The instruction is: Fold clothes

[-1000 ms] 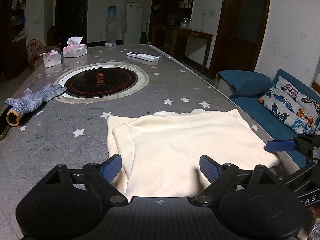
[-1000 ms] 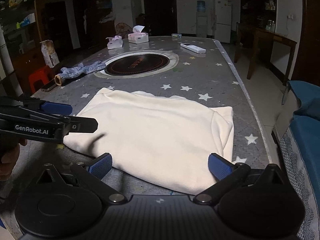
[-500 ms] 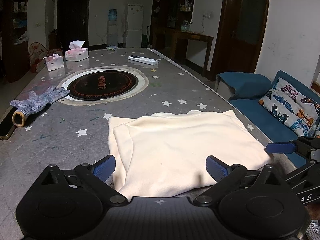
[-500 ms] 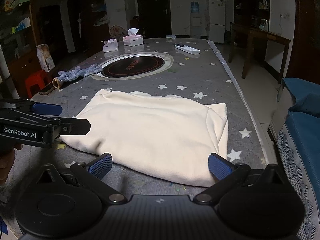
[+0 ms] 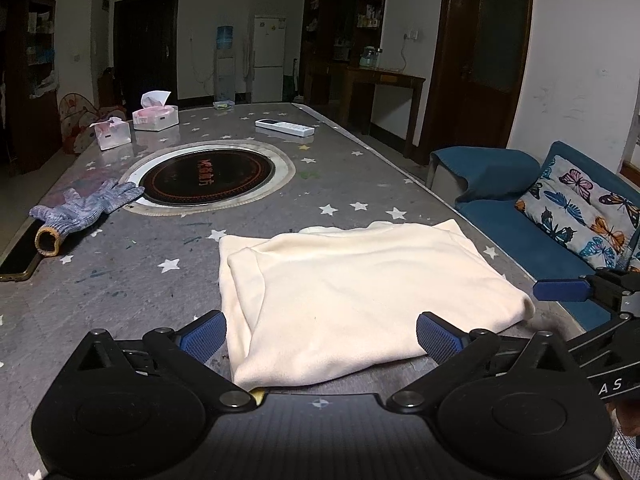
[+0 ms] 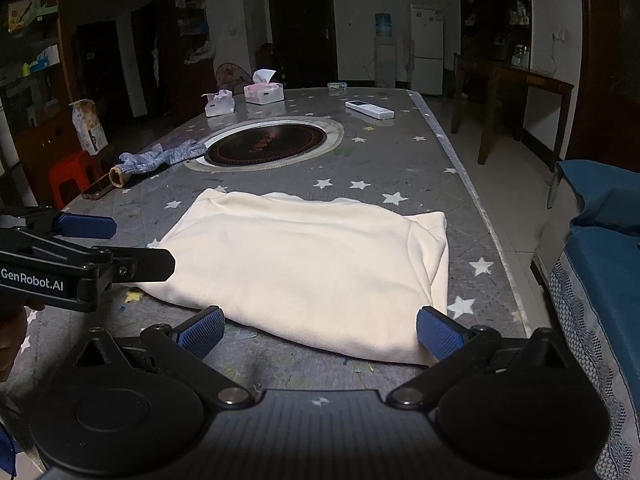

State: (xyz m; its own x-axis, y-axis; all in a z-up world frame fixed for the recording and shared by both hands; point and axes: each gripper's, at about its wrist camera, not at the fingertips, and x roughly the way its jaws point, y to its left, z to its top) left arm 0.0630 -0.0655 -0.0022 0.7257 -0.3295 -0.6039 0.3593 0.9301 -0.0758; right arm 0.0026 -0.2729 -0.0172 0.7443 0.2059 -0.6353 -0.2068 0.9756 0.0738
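left wrist view cuts my own left gripper [image 5: 318, 336] off at the bottom; i see only its two blue pads, jaws wide apart after just opening further, nothing pinched between them, though the near edge of the cream garment [image 5: 360, 296] lies in the gap. at the right border the right gripper [image 5: 588, 300] pokes in, mostly out of frame. from the right wrist view its jaws [image 6: 320, 334] stand spread too, straddling the garment's near hem without pressing it. the hand behind the left gripper [image 6: 86, 240] is a dark blur at the left edge; i cannot make it out.

the garment sits folded into a rough rectangle on the starred grey worktop [image 6: 384, 152], near the front edge, flat, with a doubled layer showing along its left side in the left wrist view and a tucked fold at its right side in the other. whatever lies under the top layer is hidden. beyond it i see the round inset hob [image 5: 208, 178], a knit glove [image 5: 86, 208], two tissue boxes [image 5: 156, 116] and a white remote [image 5: 285, 127]. the room behind is dim.
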